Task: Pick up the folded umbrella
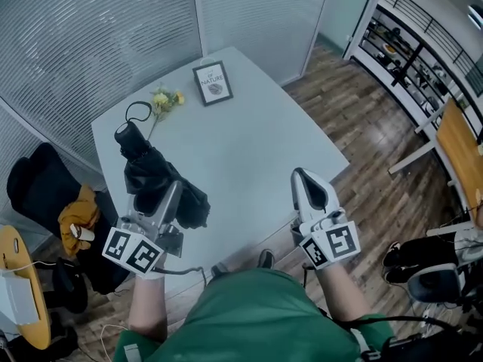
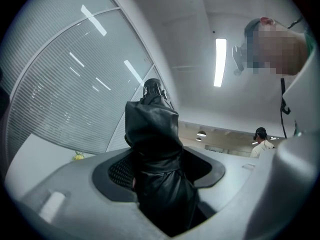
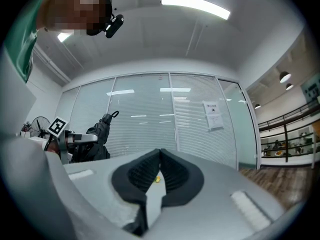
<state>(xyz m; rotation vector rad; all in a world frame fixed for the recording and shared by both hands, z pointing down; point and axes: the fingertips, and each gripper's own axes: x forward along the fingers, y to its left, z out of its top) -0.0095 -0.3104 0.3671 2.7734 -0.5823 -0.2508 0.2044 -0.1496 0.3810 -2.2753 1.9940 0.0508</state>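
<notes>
The folded black umbrella (image 1: pixel 149 170) is held in my left gripper (image 1: pixel 172 196), which is shut on its loose fabric end. Its handle and wrist loop (image 1: pixel 136 112) point away from me, over the left part of the pale table (image 1: pixel 249 149). In the left gripper view the umbrella (image 2: pixel 152 134) rises from between the jaws toward the ceiling. The right gripper view shows the umbrella (image 3: pixel 101 128) tilted upward, off the table. My right gripper (image 1: pixel 303 176) is shut with nothing in it, near the table's front right edge; its pads (image 3: pixel 172 174) meet at the tips.
A framed picture (image 1: pixel 212 82) and a yellow flower (image 1: pixel 167 99) lie at the table's far side. A chair with a black bag and yellow cloth (image 1: pixel 78 219) stands left of the table, with a round wooden table (image 1: pixel 23 296) beside it. Shelves (image 1: pixel 411 55) line the right wall.
</notes>
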